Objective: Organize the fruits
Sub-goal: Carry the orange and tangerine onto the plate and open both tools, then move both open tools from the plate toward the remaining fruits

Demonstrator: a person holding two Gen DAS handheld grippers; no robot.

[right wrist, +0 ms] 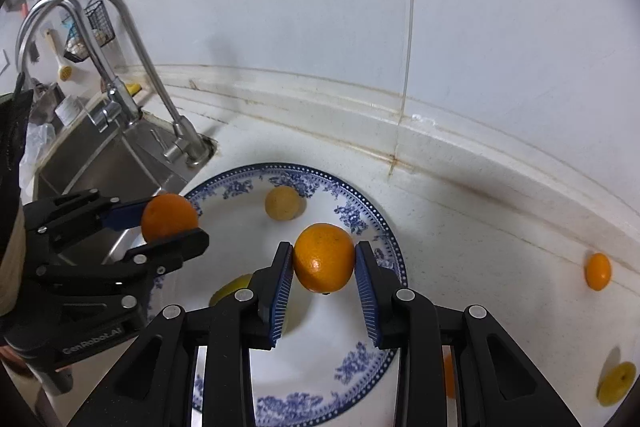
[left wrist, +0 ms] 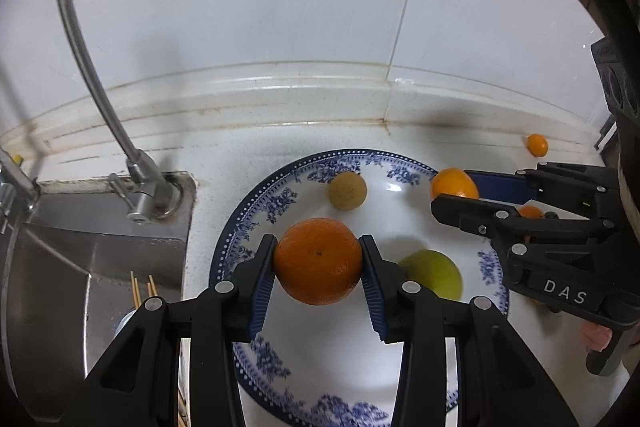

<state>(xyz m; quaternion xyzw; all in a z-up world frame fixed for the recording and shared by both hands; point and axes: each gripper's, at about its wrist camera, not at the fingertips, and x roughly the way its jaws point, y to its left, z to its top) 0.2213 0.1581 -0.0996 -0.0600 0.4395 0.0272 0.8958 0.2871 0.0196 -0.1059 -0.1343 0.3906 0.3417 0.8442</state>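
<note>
Now my left gripper (left wrist: 318,261) and right gripper (right wrist: 324,259) each clamp an orange over the plate (left wrist: 248,223).
Sink (left wrist: 100,227) edge left of the plate; bare counter (right wrist: 480,247) right.

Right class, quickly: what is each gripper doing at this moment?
Left gripper: closed on an orange.
Right gripper: closed on another orange.
</note>
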